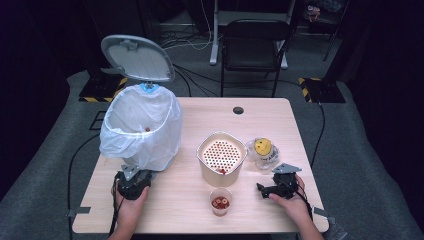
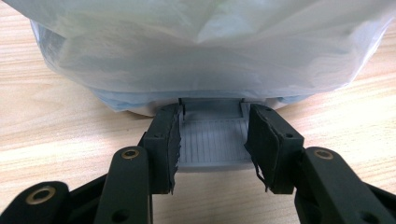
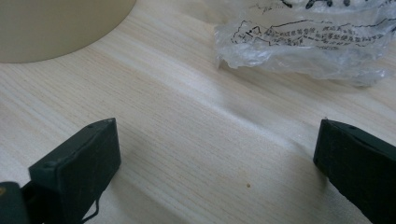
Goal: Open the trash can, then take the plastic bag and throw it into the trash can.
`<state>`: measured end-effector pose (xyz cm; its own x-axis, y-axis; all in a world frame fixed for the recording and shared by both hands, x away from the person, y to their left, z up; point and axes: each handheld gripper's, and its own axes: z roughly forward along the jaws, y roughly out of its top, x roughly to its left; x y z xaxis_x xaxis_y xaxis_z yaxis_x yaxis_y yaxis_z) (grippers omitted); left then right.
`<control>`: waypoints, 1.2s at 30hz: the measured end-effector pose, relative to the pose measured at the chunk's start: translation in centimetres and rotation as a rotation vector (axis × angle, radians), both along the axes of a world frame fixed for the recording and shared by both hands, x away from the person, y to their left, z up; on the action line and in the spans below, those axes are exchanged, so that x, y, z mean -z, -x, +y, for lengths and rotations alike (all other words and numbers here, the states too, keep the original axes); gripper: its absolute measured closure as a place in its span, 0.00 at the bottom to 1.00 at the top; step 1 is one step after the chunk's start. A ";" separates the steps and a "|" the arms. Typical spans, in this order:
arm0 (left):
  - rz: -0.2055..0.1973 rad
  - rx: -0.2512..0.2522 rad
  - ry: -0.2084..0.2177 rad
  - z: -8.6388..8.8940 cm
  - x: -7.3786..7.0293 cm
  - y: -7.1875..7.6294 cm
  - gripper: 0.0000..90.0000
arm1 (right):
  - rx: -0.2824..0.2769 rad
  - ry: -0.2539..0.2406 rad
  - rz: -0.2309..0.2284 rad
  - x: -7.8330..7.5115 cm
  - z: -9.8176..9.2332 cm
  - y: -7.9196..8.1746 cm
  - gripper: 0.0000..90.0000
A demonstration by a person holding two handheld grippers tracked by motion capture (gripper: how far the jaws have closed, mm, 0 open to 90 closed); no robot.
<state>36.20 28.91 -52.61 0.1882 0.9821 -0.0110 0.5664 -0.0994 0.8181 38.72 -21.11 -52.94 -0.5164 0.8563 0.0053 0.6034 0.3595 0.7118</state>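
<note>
While the left gripper (image 2: 212, 144) clamps the bin's grey pedal (image 2: 212, 147), seemingly, slipping would drop the lid (image 1: 137, 57); beside it, the right gripper (image 3: 217, 163) gapes empty.

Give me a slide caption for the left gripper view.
Left gripper clamps the grey pedal of a bag-lined bin.

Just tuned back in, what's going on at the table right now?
The left claw is shut on the grey pedal at the foot of the bagged bin, whose lid stands open. The right claw rests open on the table, near a crumpled plastic bag. A cream strainer pot and small cup wait between them.
</note>
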 end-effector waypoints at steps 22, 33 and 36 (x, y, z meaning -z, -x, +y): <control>-0.013 -0.005 0.006 0.0 0.1 0.0 0.60 | 0.044 0.018 -0.033 -3.7 -1.8 0.9 0.20; -0.009 -0.004 0.009 0.0 0.1 0.0 0.60 | 0.059 -0.009 -0.079 -7.5 -1.9 -0.8 0.14; -0.009 -0.004 0.009 0.0 0.1 0.0 0.60 | 0.058 -0.016 -0.094 -8.4 -1.8 -1.5 0.10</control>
